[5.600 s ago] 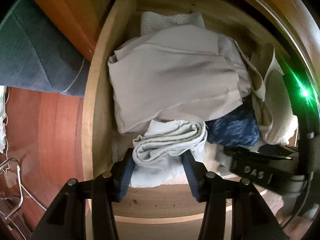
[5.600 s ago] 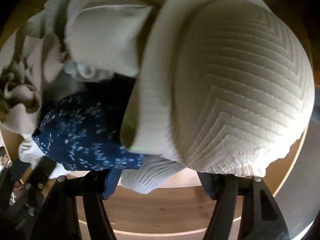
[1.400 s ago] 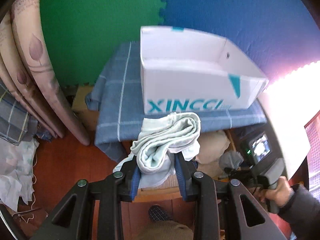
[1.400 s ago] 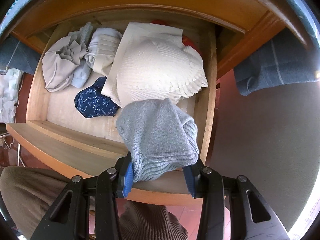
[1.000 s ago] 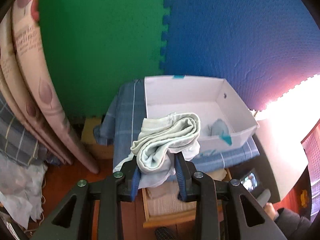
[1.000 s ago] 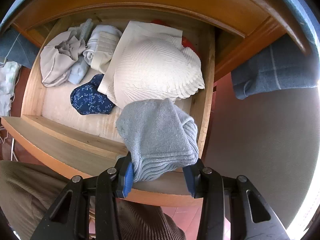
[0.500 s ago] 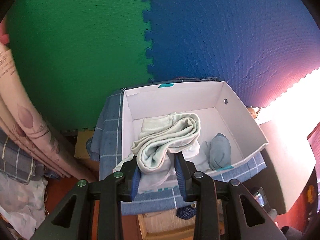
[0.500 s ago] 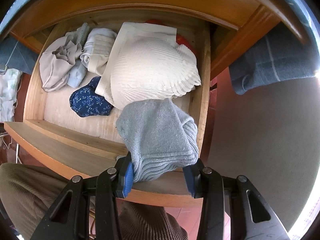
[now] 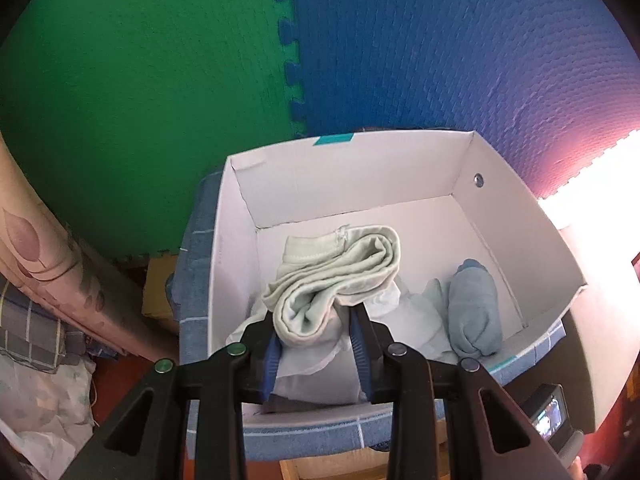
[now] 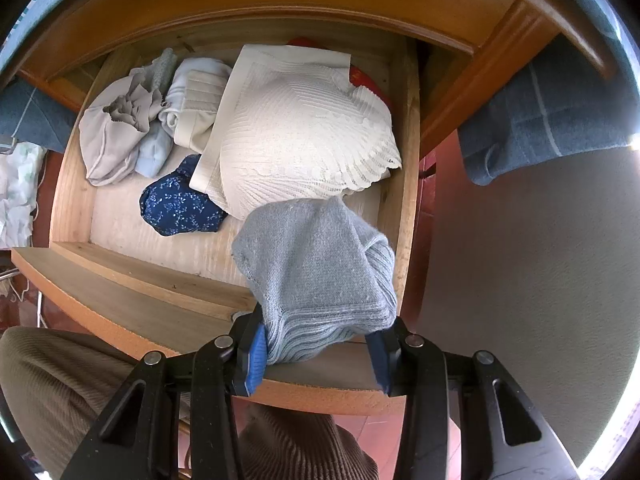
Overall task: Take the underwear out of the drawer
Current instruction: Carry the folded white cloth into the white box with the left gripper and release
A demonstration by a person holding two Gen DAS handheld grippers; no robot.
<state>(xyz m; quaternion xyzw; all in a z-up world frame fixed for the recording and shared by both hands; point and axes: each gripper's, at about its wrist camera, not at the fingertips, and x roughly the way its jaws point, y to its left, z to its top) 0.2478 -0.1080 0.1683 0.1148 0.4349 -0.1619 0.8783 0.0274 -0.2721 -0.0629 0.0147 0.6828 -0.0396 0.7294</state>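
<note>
My left gripper (image 9: 318, 354) is shut on a folded pale green piece of underwear (image 9: 336, 276), held over the inside of a white cardboard box (image 9: 224, 264). A rolled grey-blue piece (image 9: 474, 312) and a white garment (image 9: 416, 316) lie on the box floor. In the right wrist view my right gripper (image 10: 318, 354) is shut on a folded grey-blue knitted piece (image 10: 316, 264), held above the front right corner of the open wooden drawer (image 10: 132, 292). Left in the drawer are a dark blue floral piece (image 10: 180, 204), a cream knitted garment (image 10: 304, 136) and beige clothes (image 10: 116, 140).
The box stands on a blue checked cloth (image 9: 192, 280) in front of green (image 9: 140, 60) and blue foam wall mats (image 9: 460, 48). Patterned fabric (image 9: 44, 272) leans at the left. A person's ribbed brown trousers (image 10: 60, 384) are below the drawer front. A blue cloth (image 10: 540, 120) hangs at the right.
My left gripper has carried the pale green underwear forward and down, from in front of the box to over its inside. The right gripper has held still with its grey-blue piece.
</note>
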